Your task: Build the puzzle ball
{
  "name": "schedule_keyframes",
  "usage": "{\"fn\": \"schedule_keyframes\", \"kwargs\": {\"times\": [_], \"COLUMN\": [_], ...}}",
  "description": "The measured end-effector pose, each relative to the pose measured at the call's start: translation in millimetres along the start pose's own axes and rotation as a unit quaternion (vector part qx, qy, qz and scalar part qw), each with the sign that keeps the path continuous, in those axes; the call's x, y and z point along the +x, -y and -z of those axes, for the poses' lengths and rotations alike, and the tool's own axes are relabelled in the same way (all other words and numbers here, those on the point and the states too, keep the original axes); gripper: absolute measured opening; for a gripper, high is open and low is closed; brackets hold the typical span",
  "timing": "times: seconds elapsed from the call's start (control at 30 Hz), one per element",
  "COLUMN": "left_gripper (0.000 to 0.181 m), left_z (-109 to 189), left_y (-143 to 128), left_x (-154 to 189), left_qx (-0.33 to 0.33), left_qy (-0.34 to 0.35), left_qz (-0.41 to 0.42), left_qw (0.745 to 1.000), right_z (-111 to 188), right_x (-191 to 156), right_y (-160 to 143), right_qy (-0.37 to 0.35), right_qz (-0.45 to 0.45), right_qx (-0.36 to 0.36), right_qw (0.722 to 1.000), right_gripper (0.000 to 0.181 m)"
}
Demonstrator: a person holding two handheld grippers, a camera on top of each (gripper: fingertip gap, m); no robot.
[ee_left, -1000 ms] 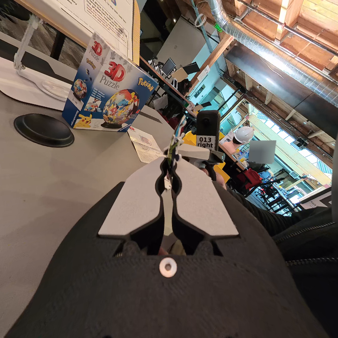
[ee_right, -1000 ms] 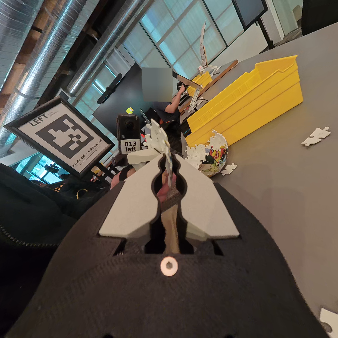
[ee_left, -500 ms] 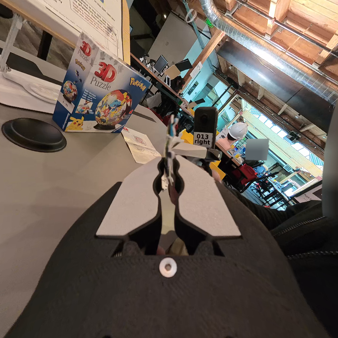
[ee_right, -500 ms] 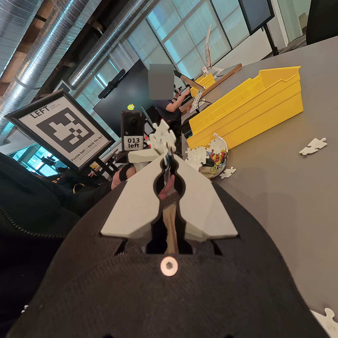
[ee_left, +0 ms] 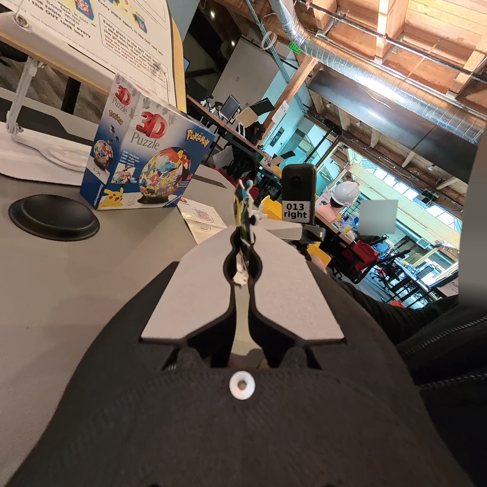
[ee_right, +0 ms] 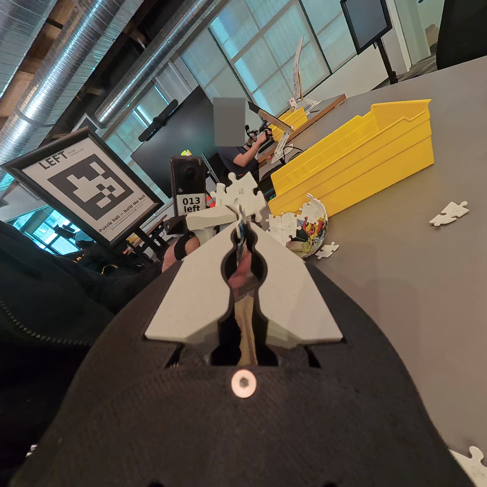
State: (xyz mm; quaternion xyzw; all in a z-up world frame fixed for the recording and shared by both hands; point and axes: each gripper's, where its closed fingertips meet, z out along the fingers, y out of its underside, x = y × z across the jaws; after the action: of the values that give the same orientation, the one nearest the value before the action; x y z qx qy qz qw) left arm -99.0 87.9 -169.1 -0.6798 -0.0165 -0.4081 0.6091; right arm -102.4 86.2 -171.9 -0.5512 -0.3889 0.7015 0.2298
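My left gripper is shut on a colourful puzzle piece cluster, seen edge-on, held in the air. In the right wrist view the same cluster shows its white back, held by the left gripper's fingers. My right gripper is shut on a single puzzle piece, edge-on, touching the cluster's lower edge. The right gripper also shows in the left wrist view, just beyond the cluster. A partly built puzzle ball lies on the grey table.
A yellow bin stands behind the ball. Loose white pieces lie at the right, beside the ball and at the near corner. The puzzle box, a leaflet, a black disc and a framed sign stand nearby. Left and right tips are no more than a few centimetres apart. Left tips and right tips are each some 15 cm from the partly built puzzle ball.
Both grippers stay shut on their pieces and stay together in the air. The left gripper has shifted and tilted slightly, so the box sits a little lower in its view.
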Motion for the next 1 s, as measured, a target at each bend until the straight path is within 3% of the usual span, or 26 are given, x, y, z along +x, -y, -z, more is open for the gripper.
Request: {"fn": "schedule_keyframes", "kwargs": {"times": [0.27, 1.0], "left_gripper": [0.004, 0.003], "left_z": [0.1, -0.6], "left_y": [7.6, 14.0], "left_x": [1.8, 4.8], "left_qx": [0.04, 0.09], "left_qy": [-0.033, -0.061], "left_qz": [0.046, 0.034], "left_qw": [0.998, 0.993], "right_z": [3.5, 0.4], "right_x": [-2.8, -9.8], "right_y": [8.7, 15.1], "right_qy": [0.026, 0.092], "right_qz": [-0.046, -0.185], "right_qx": [0.032, 0.081], "right_qw": [0.998, 0.975], "right_gripper": [0.001, 0.0]}}
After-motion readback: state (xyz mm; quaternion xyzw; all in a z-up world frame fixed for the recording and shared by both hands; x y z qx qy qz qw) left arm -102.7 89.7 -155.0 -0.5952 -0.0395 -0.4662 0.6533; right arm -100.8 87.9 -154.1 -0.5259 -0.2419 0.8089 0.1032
